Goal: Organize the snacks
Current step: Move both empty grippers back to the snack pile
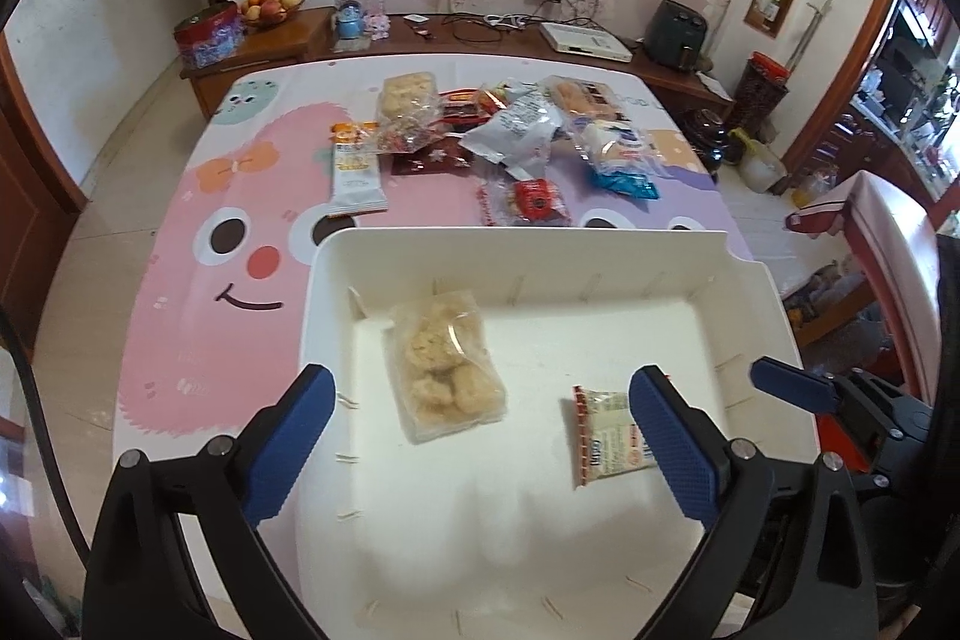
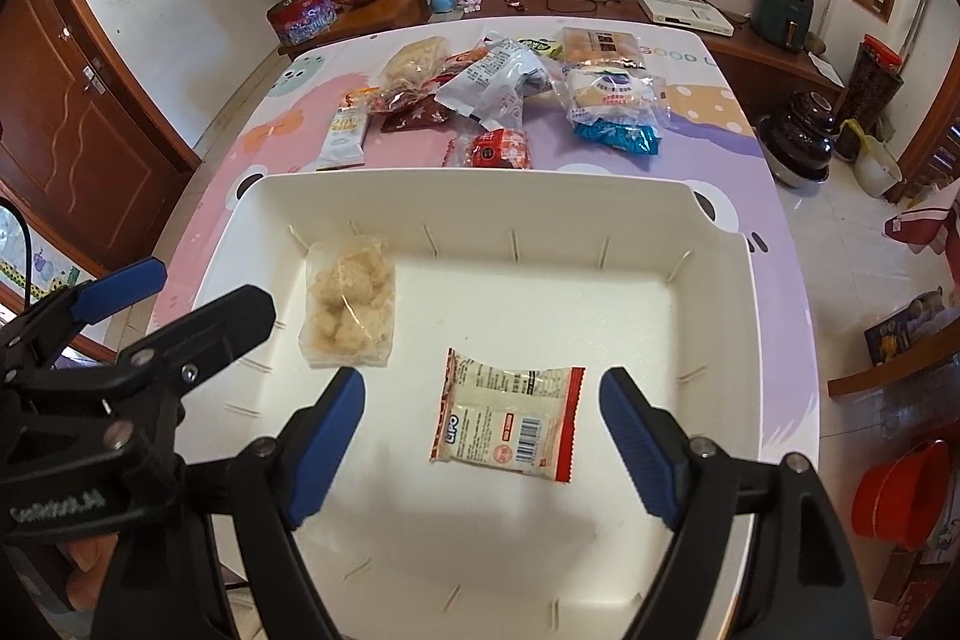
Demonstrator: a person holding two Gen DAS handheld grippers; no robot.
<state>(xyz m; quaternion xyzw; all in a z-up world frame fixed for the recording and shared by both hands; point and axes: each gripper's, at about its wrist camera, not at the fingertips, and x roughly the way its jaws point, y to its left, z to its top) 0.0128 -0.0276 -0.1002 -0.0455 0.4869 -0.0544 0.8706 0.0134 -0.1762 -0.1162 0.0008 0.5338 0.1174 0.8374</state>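
Here, both jaws wide and empty over white bin (image 1: 336,274), barcoded packet (image 2: 507,415) fully shown only in right view

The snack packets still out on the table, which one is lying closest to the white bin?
The small red packet, just beyond the white bin's far wall. The white stick pack lies almost as close; the others are piled farther back.

1. Left gripper (image 1: 480,400): jaws spread wide, pointing steeply down, nothing between the blue pads (image 1: 288,445).
2. Right gripper (image 2: 483,403): jaws apart, angled steeply down, pads pressing on nothing.
3. The two grippers sit side by side, close together.
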